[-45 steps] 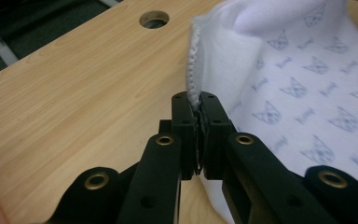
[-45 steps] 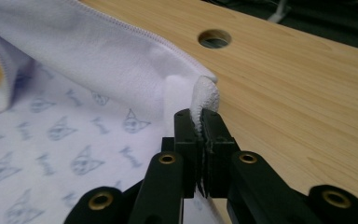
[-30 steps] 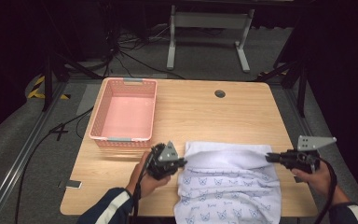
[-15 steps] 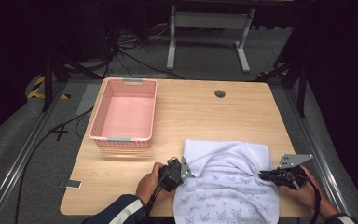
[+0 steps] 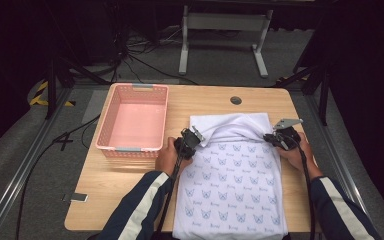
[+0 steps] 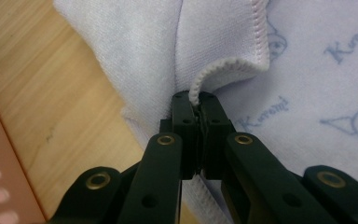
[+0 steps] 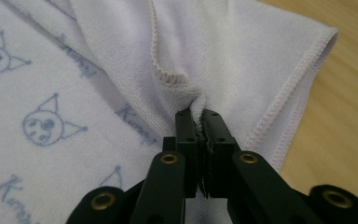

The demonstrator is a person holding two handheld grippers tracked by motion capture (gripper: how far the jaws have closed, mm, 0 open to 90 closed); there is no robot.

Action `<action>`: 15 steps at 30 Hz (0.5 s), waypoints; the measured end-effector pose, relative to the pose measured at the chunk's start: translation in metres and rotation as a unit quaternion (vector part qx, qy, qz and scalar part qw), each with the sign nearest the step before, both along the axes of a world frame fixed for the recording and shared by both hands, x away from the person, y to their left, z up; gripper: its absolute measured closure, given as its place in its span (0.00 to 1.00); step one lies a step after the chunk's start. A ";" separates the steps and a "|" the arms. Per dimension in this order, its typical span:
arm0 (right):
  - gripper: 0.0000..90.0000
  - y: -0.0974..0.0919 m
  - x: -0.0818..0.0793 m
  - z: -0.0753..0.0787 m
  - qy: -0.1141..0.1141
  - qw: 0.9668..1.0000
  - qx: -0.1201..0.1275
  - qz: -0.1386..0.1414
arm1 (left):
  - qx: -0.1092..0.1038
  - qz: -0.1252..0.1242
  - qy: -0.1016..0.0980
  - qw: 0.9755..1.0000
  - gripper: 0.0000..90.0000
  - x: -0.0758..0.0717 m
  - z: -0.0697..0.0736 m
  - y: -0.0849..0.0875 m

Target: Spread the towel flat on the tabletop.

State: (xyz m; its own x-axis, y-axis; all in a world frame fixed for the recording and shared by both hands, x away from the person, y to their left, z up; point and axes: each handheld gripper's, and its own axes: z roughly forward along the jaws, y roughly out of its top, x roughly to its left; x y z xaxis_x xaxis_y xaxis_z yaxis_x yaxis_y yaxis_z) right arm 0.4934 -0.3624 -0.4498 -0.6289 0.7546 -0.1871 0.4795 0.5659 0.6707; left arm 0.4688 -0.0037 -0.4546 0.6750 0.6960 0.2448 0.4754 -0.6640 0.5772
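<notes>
A white towel printed with small blue cartoon faces lies on the wooden table, its near end hanging over the front edge. Its far part is folded back, plain side up. My left gripper is shut on the towel's hemmed edge at the left side of the fold. My right gripper is shut on the towel's hem at the right side of the fold. In both gripper views the black jaws pinch a bunched bit of cloth between them.
A pink plastic basket stands at the table's left, just beyond my left hand, and holds nothing. A round cable hole sits near the far edge. A metal stand and cables lie on the floor behind the table.
Both grippers have carried the towel's far edge toward the person, then away again, so more of the printed side lies flat. The jaws stayed shut on the cloth.
</notes>
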 end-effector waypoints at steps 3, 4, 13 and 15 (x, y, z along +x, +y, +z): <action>0.96 0.008 0.019 0.002 -0.005 1.000 -0.016 -0.019 | -0.069 0.022 0.011 0.997 0.97 0.012 0.015 0.006; 0.96 0.010 0.020 0.006 -0.012 1.000 -0.021 -0.017 | -0.095 0.026 0.009 0.995 0.97 0.008 0.023 0.008; 0.96 -0.010 -0.023 0.042 -0.038 0.996 0.077 0.032 | -0.118 -0.026 -0.013 0.993 0.96 -0.038 0.048 0.011; 0.96 -0.010 -0.036 0.047 -0.040 0.994 0.083 0.051 | -0.129 -0.034 -0.016 0.991 0.96 -0.045 0.052 0.020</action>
State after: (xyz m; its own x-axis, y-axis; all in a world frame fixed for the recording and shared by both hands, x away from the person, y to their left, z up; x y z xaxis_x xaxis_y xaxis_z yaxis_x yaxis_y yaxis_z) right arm 0.4570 -0.3727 -0.4029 -0.6915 0.7128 -0.1172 0.3670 0.4863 0.7930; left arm 0.4237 0.0158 -0.4029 0.7178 0.6909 0.0859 0.4129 -0.5219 0.7464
